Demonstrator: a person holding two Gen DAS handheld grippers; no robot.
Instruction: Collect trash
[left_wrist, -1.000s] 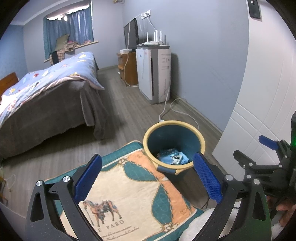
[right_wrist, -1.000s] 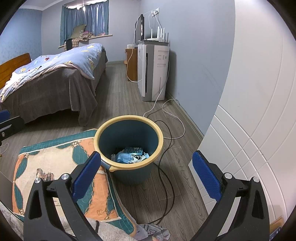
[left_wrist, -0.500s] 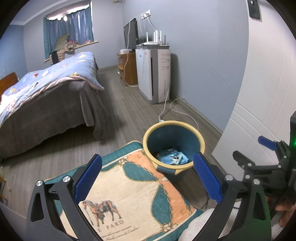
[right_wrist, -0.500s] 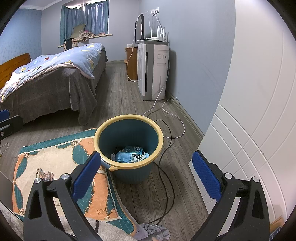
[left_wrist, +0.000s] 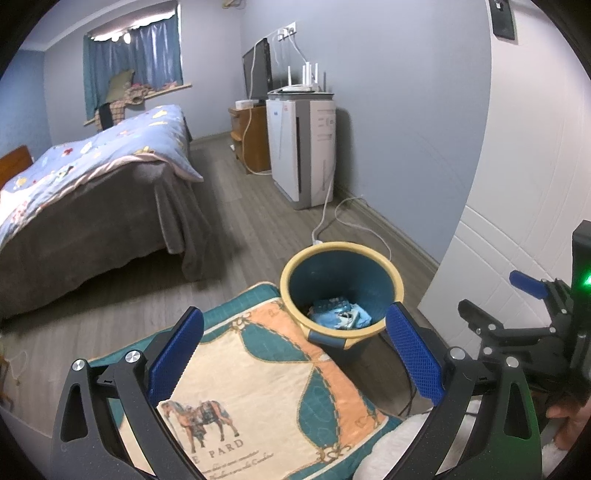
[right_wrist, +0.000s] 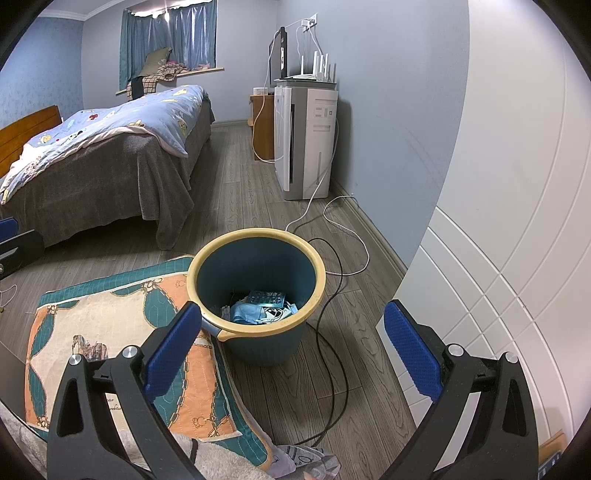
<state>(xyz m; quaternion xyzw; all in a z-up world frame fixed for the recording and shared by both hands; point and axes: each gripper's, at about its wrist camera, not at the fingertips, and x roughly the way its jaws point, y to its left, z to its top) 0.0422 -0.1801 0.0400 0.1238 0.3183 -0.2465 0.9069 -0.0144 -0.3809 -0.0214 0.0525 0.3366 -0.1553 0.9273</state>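
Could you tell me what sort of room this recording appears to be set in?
Most likely a home bedroom: a bed with a patterned blue duvet stands by a curtained window, and a teal waste bin with a yellow rim sits on the wood-look floor beside a quilted mat.

one bin (right_wrist: 258, 295), one bed (right_wrist: 110, 155), one patterned blanket (right_wrist: 110, 332), two cables (right_wrist: 332, 266)

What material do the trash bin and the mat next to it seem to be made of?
The trash bin looks like moulded plastic: smooth teal walls with a dull sheen and a rolled yellow rim. The mat looks like quilted fabric: stitched lines, a printed horse pattern and soft, bent edges. The exact fibre cannot be told.
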